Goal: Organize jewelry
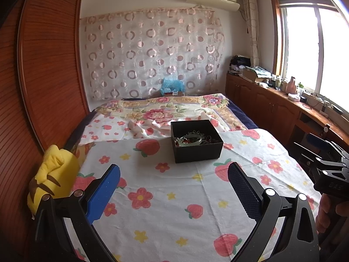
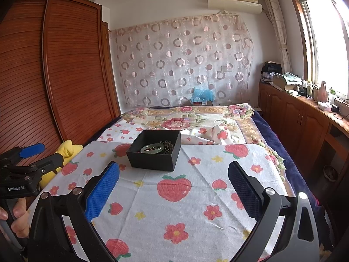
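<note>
**Both claws wide apart, black box straight ahead on the bed**

Nearest the lens, the left claw [image 1: 173, 193] hangs with its blue pads spread wide and nothing between them; the right claw [image 2: 173, 193] is spread just as wide and equally empty. Both hover over the strawberry-print cloth [image 1: 174, 207] that covers the near end of the bed [image 2: 270, 128].

The coming move turns on the black box [image 1: 197, 150]. From the left claw it lies ahead and a little to the right; from the right claw it lies ahead and a little to the left [image 2: 153, 158]. So the box sits between the two lines of reach, neither claw clearly nearer, and each well apart from it. The box stands open, its long axis running roughly across the bed. Inside it lie a pale green bangle [image 2: 152, 148] and a tangle of small metal pieces [image 2: 168, 145], too small to tell apart.

Left of the box, at the bed's edge, lies a yellow plush toy [image 1: 55, 174].

Writing: "GenRobot.AI" on the left claw's body in the right wrist view; the raised letters on the right claw's body in the left view look like "DAS" but are unclear.
</note>
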`<action>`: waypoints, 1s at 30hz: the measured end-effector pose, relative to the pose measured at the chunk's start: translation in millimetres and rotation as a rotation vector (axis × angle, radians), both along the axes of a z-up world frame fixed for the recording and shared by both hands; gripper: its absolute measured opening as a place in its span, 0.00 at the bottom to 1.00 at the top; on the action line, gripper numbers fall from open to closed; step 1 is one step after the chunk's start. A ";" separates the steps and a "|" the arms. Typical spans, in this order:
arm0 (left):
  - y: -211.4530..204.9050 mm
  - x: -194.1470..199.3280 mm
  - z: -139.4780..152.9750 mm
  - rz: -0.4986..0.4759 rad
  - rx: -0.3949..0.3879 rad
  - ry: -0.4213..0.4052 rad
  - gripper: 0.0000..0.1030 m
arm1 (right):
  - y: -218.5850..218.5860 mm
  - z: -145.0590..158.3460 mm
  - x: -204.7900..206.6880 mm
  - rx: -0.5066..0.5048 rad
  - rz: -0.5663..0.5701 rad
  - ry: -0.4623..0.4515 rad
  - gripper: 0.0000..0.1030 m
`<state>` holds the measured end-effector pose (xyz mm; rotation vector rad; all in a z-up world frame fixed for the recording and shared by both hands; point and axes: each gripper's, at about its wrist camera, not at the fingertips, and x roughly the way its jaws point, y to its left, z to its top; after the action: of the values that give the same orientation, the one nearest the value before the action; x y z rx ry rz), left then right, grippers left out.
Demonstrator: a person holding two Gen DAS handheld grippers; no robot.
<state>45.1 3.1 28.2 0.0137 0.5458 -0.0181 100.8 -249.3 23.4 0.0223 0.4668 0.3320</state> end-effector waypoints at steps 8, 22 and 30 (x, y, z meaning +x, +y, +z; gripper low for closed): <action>-3.4 4.7 4.0 -0.002 0.003 -0.007 0.93 | 0.3 -0.2 -0.5 0.002 0.001 0.000 0.98; -5.0 5.9 5.1 -0.005 0.003 -0.010 0.93 | 1.9 -1.9 0.0 0.001 0.000 0.001 0.98; -5.7 6.3 4.0 -0.004 0.004 -0.012 0.93 | 1.5 -1.2 0.2 0.000 0.000 0.002 0.98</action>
<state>51.5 -2.6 32.2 0.0185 0.5343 -0.0209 100.9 -247.8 22.3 0.0222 0.4693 0.3323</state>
